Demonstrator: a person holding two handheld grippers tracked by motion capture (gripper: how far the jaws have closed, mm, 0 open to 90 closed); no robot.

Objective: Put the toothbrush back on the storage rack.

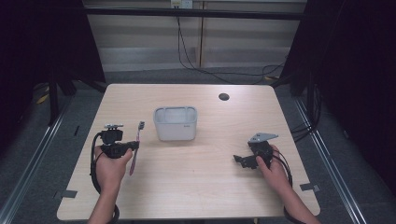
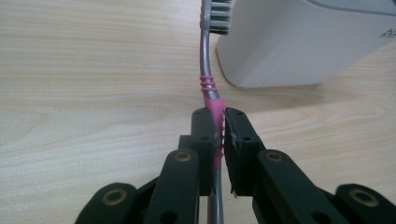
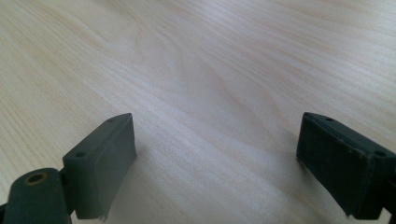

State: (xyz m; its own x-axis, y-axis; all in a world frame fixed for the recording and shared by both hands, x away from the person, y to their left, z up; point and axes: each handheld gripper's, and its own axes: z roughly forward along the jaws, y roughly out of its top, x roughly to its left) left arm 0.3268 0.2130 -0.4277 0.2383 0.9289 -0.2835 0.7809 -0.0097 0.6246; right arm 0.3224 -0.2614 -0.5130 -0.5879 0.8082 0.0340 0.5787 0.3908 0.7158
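Observation:
A pink and grey toothbrush (image 1: 137, 143) is clamped in my left gripper (image 1: 132, 145) at the table's left side. In the left gripper view the jaws press on the pink grip of the toothbrush (image 2: 210, 88), and its bristled head points toward a grey-white rectangular bin (image 2: 308, 42). That bin (image 1: 175, 123) stands open-topped in the middle of the table, to the right of the brush. My right gripper (image 1: 238, 160) rests low at the table's right side, jaws wide apart with bare wood between them (image 3: 217, 158).
The light wooden table (image 1: 205, 186) has a round dark cable hole (image 1: 223, 96) near its far edge. Cables run across the floor behind the table. Dark curtains and metal frame rails flank both sides.

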